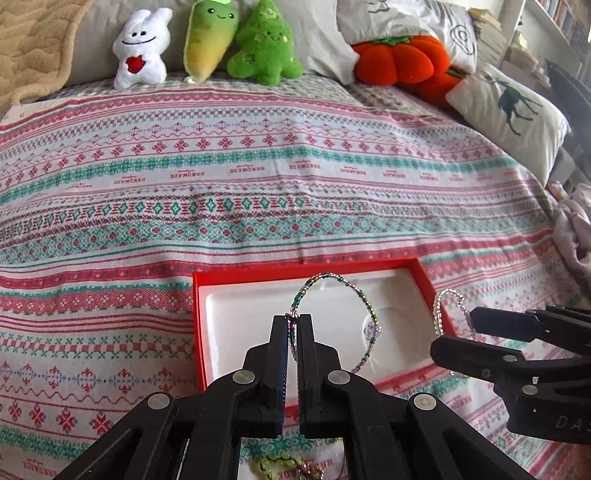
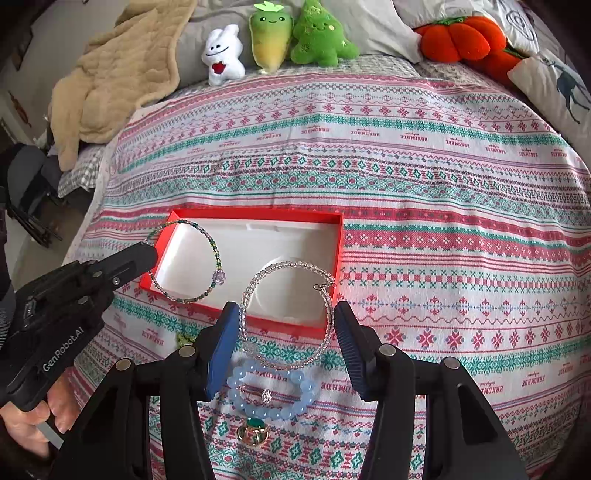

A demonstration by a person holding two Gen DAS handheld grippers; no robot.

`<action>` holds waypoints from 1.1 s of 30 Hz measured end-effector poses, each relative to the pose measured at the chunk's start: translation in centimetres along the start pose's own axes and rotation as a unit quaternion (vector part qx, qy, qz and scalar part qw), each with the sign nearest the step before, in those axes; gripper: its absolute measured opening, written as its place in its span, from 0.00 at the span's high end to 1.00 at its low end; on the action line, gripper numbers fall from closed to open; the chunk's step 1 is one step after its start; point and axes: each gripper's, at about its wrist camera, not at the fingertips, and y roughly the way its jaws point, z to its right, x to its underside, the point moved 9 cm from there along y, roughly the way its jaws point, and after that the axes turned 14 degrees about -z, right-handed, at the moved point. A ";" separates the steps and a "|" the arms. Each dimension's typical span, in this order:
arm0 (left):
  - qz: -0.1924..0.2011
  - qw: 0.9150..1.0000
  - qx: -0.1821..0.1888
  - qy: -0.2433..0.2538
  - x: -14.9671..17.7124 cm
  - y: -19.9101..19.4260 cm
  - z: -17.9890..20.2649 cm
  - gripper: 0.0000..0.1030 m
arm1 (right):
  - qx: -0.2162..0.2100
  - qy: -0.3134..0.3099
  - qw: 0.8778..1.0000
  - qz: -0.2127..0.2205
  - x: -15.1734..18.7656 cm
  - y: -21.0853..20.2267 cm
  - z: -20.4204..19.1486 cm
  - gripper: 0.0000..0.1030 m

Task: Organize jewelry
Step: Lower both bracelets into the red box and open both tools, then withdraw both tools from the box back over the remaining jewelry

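A red box [image 1: 197,332] with a white liner lies open on the patterned bedspread; it also shows in the right wrist view [image 2: 341,236]. My left gripper [image 1: 294,317] is shut on a green beaded bracelet [image 1: 334,276] and holds it over the box's left part [image 2: 216,254]. My right gripper [image 2: 286,314] is open around a clear beaded bracelet [image 2: 295,264], which stands partly over the box's near edge and seems loose between the pads. Below it lie a pale blue bead bracelet [image 2: 306,387], a small sparkly piece [image 2: 266,396] and a gold ring with a green stone [image 2: 255,428].
A yellow-green piece of jewelry [image 1: 275,465] lies on the bedspread under my left gripper. Plush toys [image 2: 273,37], an orange pumpkin cushion [image 2: 458,33], a deer pillow [image 1: 513,107] and a beige blanket [image 2: 118,70] line the far and side edges of the bed.
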 end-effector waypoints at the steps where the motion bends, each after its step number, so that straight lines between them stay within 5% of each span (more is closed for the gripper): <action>1: 0.000 1.000 0.001 -0.003 -0.2 0.4 -0.2 1.00 | 0.000 -0.003 1.000 0.001 -0.3 0.1 0.0 0.46; 11: -0.025 0.998 -0.059 0.001 -0.2 3.3 -1.9 1.00 | 0.037 -0.054 0.998 0.003 -2.7 2.2 -1.5 0.46; 18: -0.029 0.998 -0.062 -0.002 0.0 3.4 -2.5 1.00 | 0.048 -0.060 0.997 -0.003 -3.5 3.5 -1.6 0.46; 33: -0.026 0.998 -0.063 0.010 0.6 1.6 -2.4 0.70 | 0.047 -0.054 0.997 -0.002 -3.2 2.8 -1.5 0.40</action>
